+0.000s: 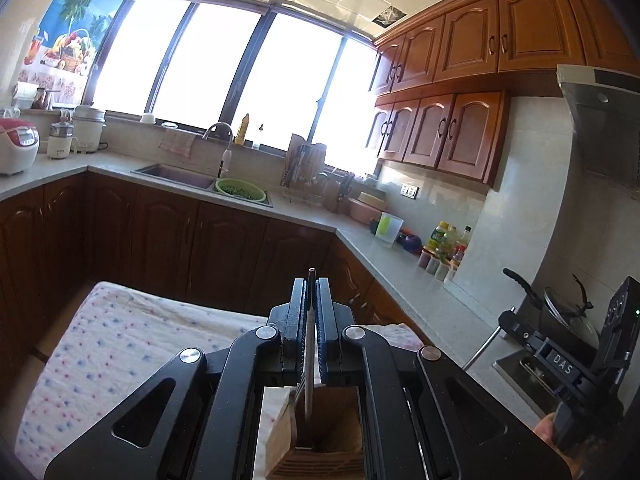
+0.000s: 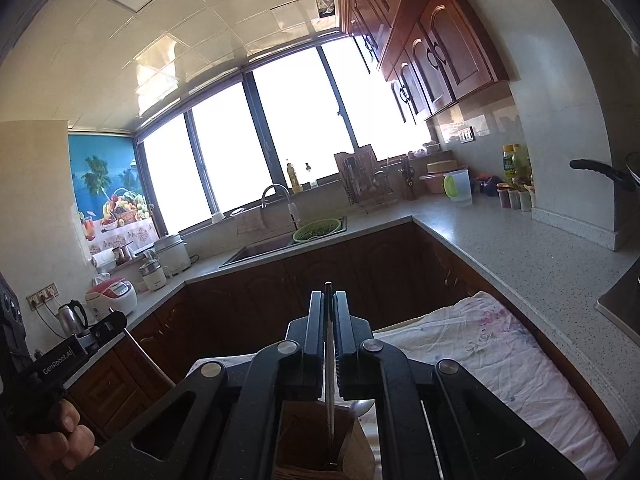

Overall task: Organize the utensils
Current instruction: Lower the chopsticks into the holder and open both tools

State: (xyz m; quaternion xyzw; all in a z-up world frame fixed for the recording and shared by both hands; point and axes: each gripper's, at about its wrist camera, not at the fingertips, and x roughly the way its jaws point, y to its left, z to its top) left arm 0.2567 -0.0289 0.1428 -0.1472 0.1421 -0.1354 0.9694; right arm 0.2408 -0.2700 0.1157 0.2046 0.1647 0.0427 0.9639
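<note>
Left wrist view: the left hand-held gripper [image 1: 311, 292] is clamped tight on a thin metal utensil [image 1: 308, 368], looks like a fork since tines peek out just under the pads. The handle tip pokes out past the fingertips near the middle of the frame, and the lower end hangs down into a wooden utensil box [image 1: 320, 444] at the bottom center. The box sits on a tabletop covered with a dotted cloth [image 1: 120, 344], lower left. At the right edge you can see the right hand-held gripper [image 1: 510, 322] with another metal handle [image 1: 482, 350] sticking down out of it.

Right wrist view is pretty much a mirror: the right hand-held gripper is squeezed shut on a slim utensil too, running straight down into the same wooden box at the bottom center. Can't tell what kind it is. A spoon bowl [image 2: 360, 407] shows just right of the box, lying on the cloth. Background is kitchen counters, a sink [image 1: 176, 178] and a green colander [image 1: 240, 191] below the bright window.
</note>
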